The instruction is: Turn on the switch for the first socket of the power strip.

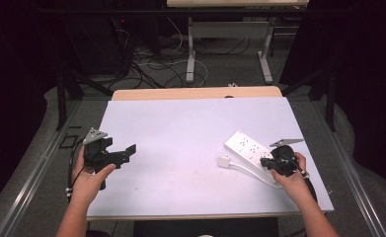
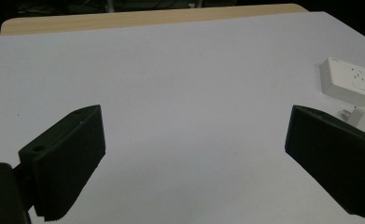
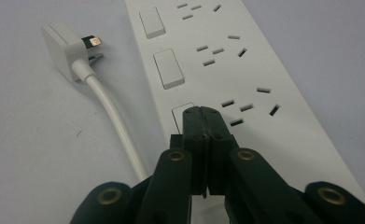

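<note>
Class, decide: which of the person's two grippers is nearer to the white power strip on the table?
Right. The right gripper, jaws shut, sits over the white power strip by a switch; the left gripper is open, far across the table.

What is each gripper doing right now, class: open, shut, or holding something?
Left gripper: open, holding nothing, above the bare table.
Right gripper: shut, empty, tips over a switch on the power strip.

Smooth white plastic power strip (image 3: 227, 70), glossy white cable (image 3: 117, 126), matt pale table cover (image 1: 180, 143), wooden table edge (image 1: 195, 93)
</note>
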`<state>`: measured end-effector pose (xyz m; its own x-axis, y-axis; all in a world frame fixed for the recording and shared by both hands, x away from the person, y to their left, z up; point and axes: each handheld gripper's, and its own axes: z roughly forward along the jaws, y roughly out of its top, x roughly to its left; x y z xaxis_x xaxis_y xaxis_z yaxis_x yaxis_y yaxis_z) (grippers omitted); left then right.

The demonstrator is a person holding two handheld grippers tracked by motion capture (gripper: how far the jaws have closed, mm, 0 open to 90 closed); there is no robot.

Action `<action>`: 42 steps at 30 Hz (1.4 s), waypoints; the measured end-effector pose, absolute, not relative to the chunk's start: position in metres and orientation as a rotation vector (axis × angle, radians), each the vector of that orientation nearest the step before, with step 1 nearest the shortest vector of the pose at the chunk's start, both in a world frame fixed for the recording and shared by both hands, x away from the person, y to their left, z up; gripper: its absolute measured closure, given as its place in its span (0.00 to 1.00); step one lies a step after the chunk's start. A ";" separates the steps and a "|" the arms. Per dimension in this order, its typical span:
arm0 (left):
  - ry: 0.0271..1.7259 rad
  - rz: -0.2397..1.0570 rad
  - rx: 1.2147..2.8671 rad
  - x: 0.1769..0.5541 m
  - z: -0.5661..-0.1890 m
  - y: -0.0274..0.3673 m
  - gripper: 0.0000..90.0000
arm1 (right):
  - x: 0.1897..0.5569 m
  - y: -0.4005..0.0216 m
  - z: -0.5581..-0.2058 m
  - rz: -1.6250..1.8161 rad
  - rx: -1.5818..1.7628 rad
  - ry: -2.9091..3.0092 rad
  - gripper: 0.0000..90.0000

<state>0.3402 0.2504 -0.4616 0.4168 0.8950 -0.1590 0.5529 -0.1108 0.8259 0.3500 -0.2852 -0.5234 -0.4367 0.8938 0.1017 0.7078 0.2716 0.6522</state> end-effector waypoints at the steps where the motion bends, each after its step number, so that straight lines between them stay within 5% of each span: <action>1: 1.251 0.487 1.788 0.340 -0.462 0.250 0.06 | 0.350 -0.286 -0.523 0.925 1.466 2.266 1.00; 42: 1.260 0.486 1.784 0.340 -0.462 0.250 0.06 | 0.352 -0.291 -0.527 0.956 1.498 2.280 1.00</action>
